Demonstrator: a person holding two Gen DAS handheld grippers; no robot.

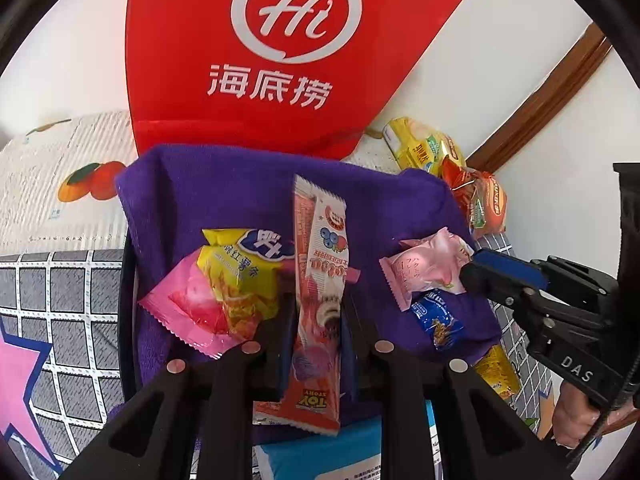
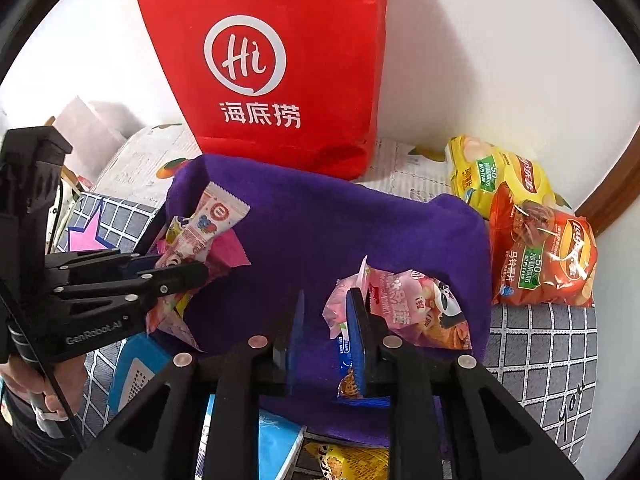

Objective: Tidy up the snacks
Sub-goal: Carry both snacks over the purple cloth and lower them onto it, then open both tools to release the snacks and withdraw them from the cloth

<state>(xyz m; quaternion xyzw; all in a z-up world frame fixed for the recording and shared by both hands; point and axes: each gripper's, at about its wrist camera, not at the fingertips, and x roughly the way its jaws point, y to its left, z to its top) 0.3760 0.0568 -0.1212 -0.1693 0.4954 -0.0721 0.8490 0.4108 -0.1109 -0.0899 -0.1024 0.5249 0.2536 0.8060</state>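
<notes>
Checked bed cover point(image 2: 540, 344), purple towel point(image 2: 320, 232), red bag point(image 2: 288, 80)

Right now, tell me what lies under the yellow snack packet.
The yellow snack packet rests on a pink packet, itself on the purple cloth. What the packets and cloth cover is hidden.

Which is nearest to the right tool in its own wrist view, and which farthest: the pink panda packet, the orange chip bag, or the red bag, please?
1. Pink panda packet: beside the right tool, on the purple cloth.
2. Orange chip bag: off the cloth, to the right.
3. Red bag: upright at the back, by the wall.
</notes>
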